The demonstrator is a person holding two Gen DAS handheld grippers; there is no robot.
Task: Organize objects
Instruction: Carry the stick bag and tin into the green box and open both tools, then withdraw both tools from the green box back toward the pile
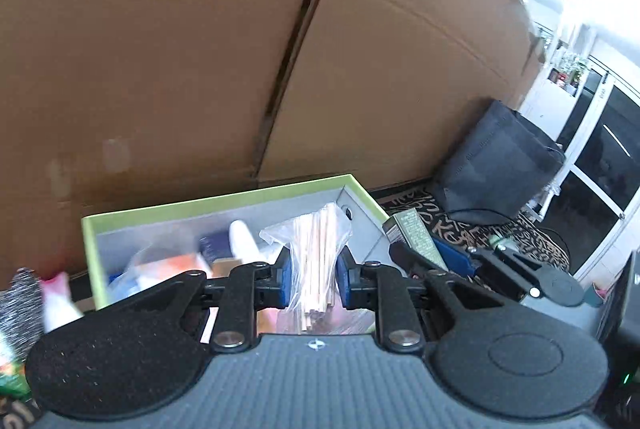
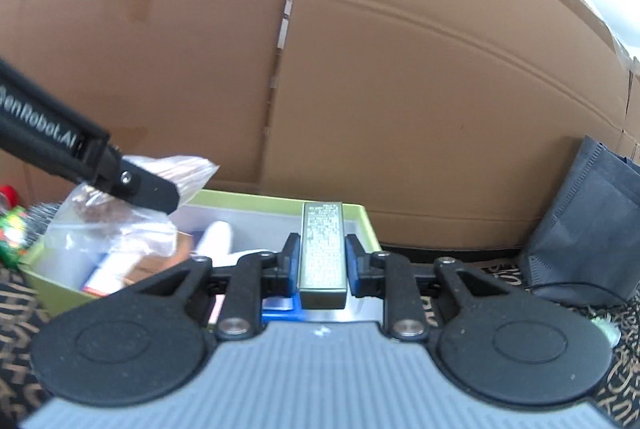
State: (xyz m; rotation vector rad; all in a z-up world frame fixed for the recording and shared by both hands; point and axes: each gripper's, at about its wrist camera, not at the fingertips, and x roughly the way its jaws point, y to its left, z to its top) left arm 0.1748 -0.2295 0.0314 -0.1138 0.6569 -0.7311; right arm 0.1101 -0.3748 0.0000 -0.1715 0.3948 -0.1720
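Currently, my left tongs point(image 1: 314, 279) are clenched on a clear bag of wooden sticks point(image 1: 316, 249), held above the near side of the green-rimmed box point(image 1: 216, 199). My right tongs point(image 2: 322, 269) grip a narrow olive carton point(image 2: 322, 253) upright between the blue pads point(image 2: 292, 275), over the box's right end. Inside the box lie a white bottle point(image 2: 216, 239) and mixed packets. Behind stands a cardboard wall point(image 2: 400, 69); far right, a dark fabric bag point(image 2: 584, 221) rests on the patterned rug point(image 2: 616, 381).
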